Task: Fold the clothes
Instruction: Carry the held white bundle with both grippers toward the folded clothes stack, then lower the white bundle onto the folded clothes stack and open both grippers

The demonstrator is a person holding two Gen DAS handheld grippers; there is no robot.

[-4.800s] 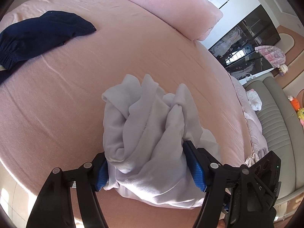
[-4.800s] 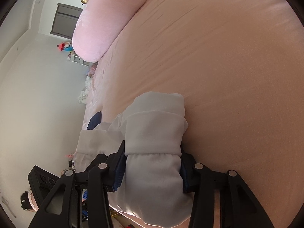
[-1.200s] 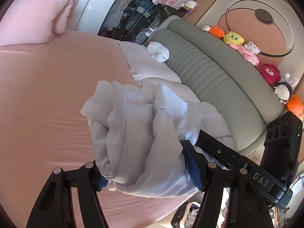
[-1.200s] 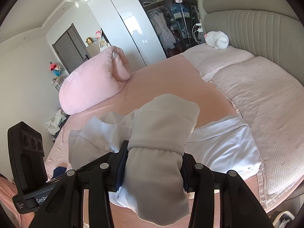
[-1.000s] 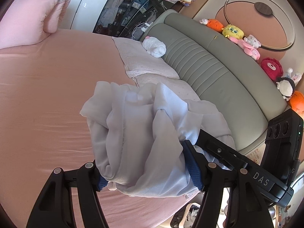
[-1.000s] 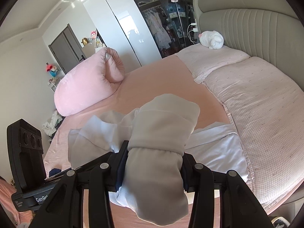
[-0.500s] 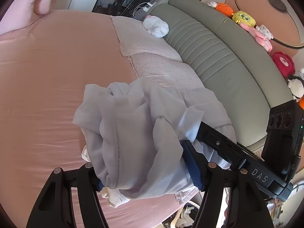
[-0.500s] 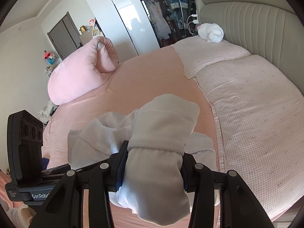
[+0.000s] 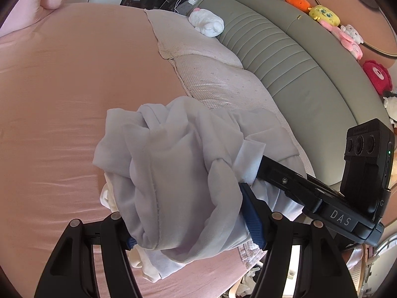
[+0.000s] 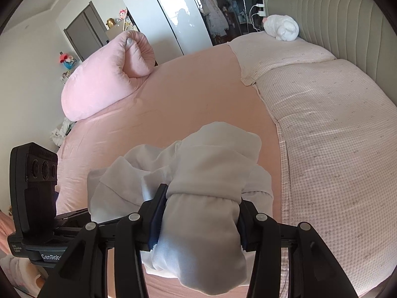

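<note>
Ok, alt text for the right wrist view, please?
The right hand-held gripper clamps a bunched white garment above a pink bed. A rolled pink pillow lies at the far left, a checked blanket on the right.

A bunched white garment (image 10: 198,233) is being held between the blue pads (image 10: 155,221) of the right claw (image 10: 198,221), whose jaws are opening slightly, above a pink bed (image 10: 193,87). The left claw (image 10: 37,226) is being seen at the lower left beside the cloth. A rolled pink pillow (image 10: 106,79) and a white plush toy (image 10: 281,31) are lying farther back
</note>
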